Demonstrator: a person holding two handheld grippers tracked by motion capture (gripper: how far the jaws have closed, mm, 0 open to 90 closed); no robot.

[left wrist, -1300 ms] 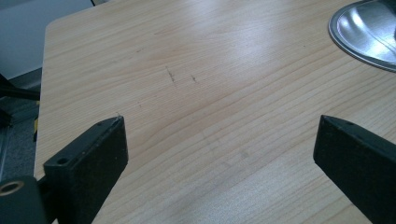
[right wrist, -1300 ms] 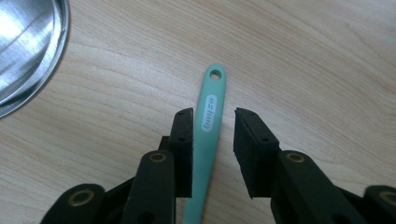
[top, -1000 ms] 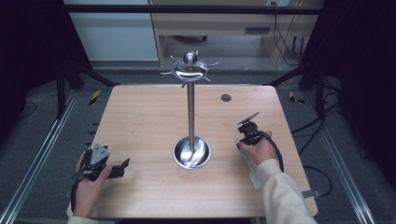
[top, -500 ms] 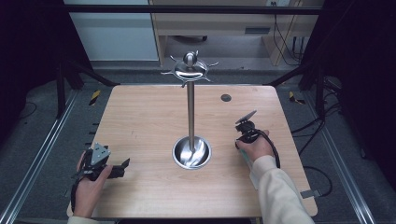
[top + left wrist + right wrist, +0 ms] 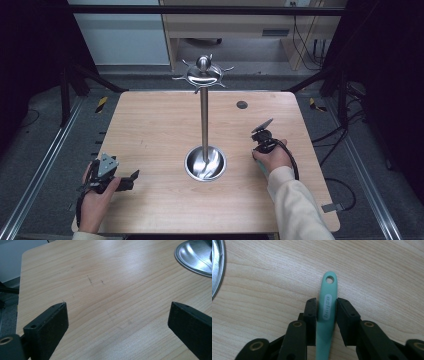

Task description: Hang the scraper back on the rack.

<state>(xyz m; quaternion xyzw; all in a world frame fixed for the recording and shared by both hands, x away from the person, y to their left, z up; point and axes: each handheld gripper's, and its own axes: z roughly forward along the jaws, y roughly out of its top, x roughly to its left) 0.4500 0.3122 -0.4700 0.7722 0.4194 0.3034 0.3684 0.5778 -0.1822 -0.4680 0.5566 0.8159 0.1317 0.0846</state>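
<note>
Left claw point(image 5: 117, 322) rests low at the table's point(image 5: 150, 130) near-left corner, jaws wide apart over bare wood. Mid-table stands a steel hook stand point(image 5: 204, 120) on its dish base point(image 5: 205, 165). Right claw point(image 5: 326, 312) grips a mint-green utensil handle point(image 5: 327, 305) lying flat, just below its hanging hole. The grip looks narrow and near the tip: lifted, the hidden heavier end could swing or slip free.
</note>
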